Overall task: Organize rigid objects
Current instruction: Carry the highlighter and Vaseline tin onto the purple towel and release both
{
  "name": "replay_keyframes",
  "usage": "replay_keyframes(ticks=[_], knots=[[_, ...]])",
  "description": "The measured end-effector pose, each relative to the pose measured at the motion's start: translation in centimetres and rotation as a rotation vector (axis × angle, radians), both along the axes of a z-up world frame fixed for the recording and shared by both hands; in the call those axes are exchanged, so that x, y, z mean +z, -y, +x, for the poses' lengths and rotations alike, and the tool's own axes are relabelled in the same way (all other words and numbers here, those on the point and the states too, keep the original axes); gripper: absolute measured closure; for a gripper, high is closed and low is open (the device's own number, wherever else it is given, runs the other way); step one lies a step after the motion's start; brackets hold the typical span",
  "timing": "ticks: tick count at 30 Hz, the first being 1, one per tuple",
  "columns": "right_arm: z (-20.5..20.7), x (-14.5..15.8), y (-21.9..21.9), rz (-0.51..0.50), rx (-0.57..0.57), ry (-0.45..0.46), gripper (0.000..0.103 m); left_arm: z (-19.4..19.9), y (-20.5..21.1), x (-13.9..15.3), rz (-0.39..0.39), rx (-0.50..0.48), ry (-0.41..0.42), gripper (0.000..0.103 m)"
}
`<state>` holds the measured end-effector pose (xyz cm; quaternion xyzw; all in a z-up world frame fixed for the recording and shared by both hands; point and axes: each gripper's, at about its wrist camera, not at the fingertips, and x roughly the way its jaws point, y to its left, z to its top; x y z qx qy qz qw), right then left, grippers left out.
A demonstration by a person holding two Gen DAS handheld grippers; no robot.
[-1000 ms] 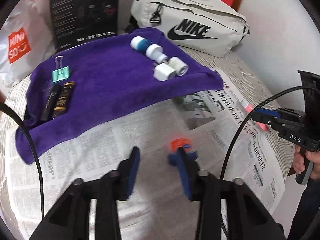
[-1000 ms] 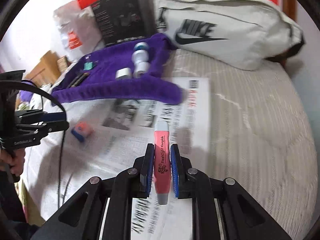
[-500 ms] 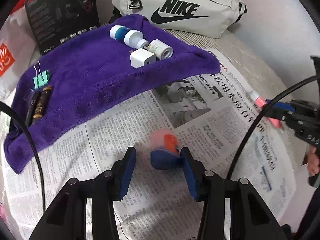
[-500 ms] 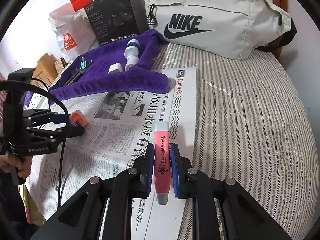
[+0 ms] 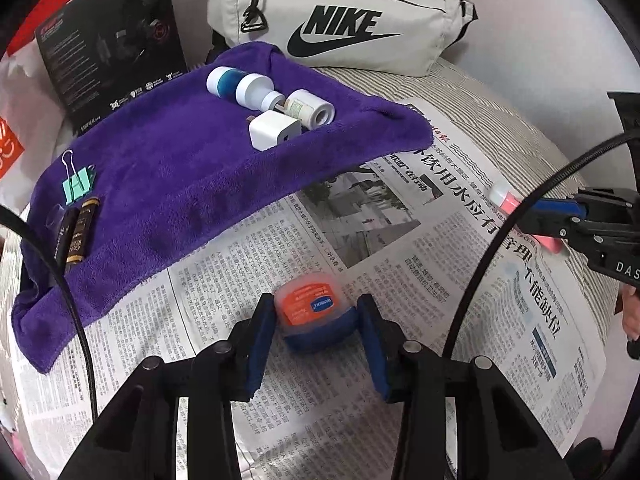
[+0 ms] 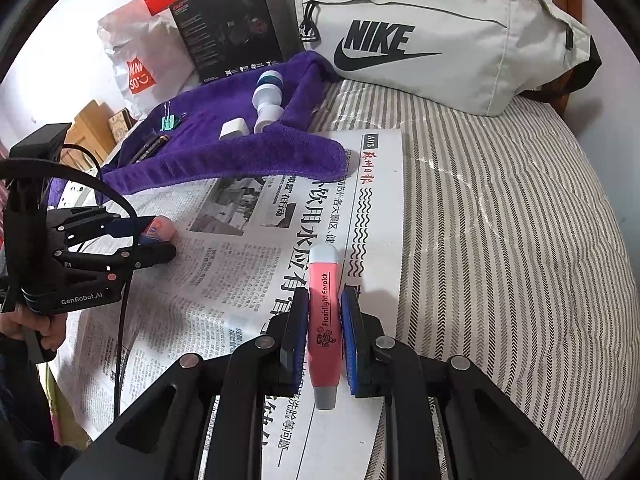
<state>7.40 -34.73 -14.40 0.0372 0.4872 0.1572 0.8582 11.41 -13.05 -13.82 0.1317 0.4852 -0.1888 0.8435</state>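
Observation:
My left gripper (image 5: pixel 314 322) is shut on a small blue jar with an orange lid (image 5: pixel 310 308), just above the newspaper (image 5: pixel 400 240). My right gripper (image 6: pixel 325 320) is shut on a pink flashlight earpick pen (image 6: pixel 325 312) with a white cap, over the newspaper (image 6: pixel 240 280). A purple towel (image 5: pixel 180 176) lies at the back. On it are a white and blue bottle (image 5: pixel 240 84), a white roll (image 5: pixel 310 108), a white charger cube (image 5: pixel 274 130), a green binder clip (image 5: pixel 78 182) and two dark tubes (image 5: pixel 74 234). The left gripper and jar (image 6: pixel 158 230) also show in the right wrist view.
A grey Nike bag (image 5: pixel 352 20) lies behind the towel on the striped mattress (image 6: pixel 500 220). A black product box (image 5: pixel 108 40) and a white Miniso bag (image 6: pixel 140 64) stand at the back left. The right gripper shows at the right edge (image 5: pixel 560 220).
My left gripper has moved forward around the blue jar and closed on it. My right gripper still holds the pink pen and has shifted slightly.

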Motion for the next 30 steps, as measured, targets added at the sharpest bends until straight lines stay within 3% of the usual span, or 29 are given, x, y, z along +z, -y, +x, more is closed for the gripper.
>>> replay_keyframes(ticks=[16, 30], knots=[[1.0, 0.7, -2.5, -0.006, 0.050, 0.006, 0.086, -0.2, -3.3, 1.1, -0.021, 0.055, 0.025, 0.063], [3.6, 2.9, -8.5, -0.026, 0.157, 0.054, 0.086, -0.1, -9.4, 3.5, -0.081, 0.128, 0.072, 0.063]])
